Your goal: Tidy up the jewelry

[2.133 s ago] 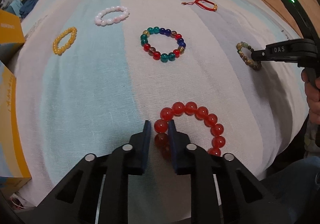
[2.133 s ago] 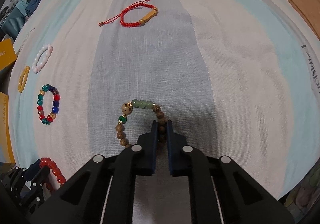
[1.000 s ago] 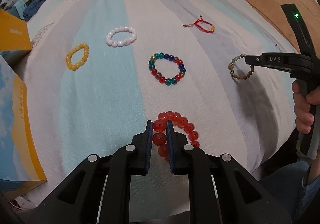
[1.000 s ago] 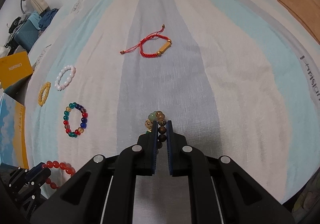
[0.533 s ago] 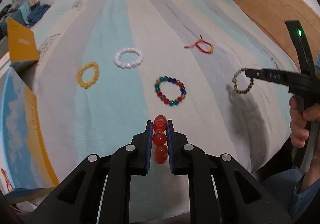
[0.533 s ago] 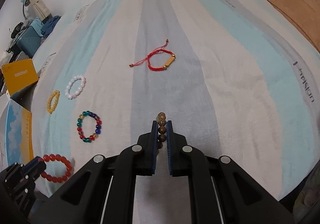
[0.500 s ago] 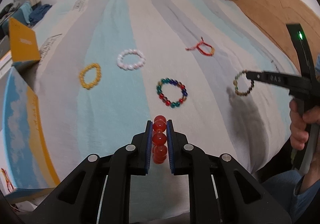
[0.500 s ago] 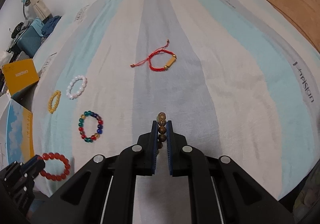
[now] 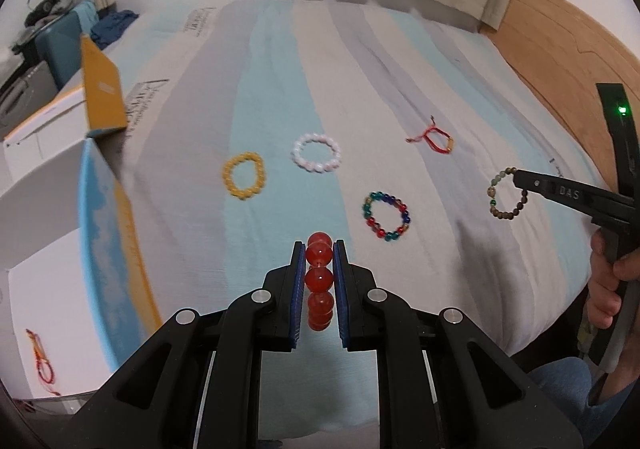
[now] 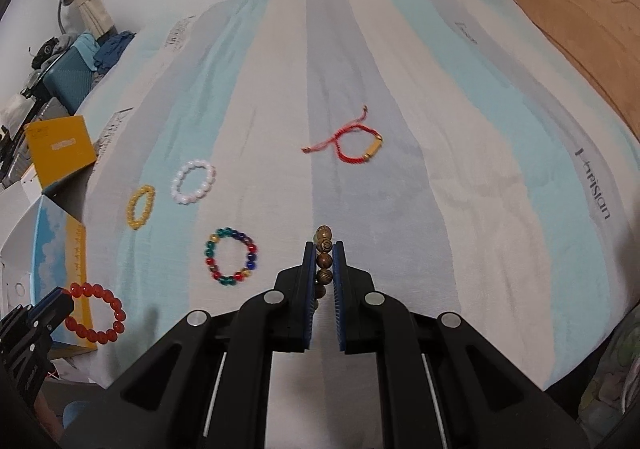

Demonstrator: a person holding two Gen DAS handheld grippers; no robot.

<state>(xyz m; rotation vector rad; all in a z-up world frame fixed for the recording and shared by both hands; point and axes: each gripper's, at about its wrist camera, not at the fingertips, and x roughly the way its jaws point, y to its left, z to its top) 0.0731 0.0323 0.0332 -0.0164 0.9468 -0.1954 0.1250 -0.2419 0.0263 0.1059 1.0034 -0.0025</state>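
Held: left hand-held gripper [image 9: 319,255] clamped on the red bead bracelet [image 9: 319,281], right hand-held gripper [image 10: 324,257] clamped on the brown wooden bracelet [image 10: 323,259], both lifted clear of the striped bed [image 10: 500,177]. Remaining on the bed, seen from the right wrist: red cord bracelet [image 10: 352,147] at 12 o'clock, white bracelet [image 10: 194,181] and yellow bracelet [image 10: 140,207] at 10 o'clock, multicoloured bracelet [image 10: 231,262] at 9 o'clock. Judged status: two of six picked up, none visibly stowed, four untouched.

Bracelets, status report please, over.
Left gripper shut on red bracelet. Right gripper shut on wooden bracelet. Both off the bed. Nothing in the way.
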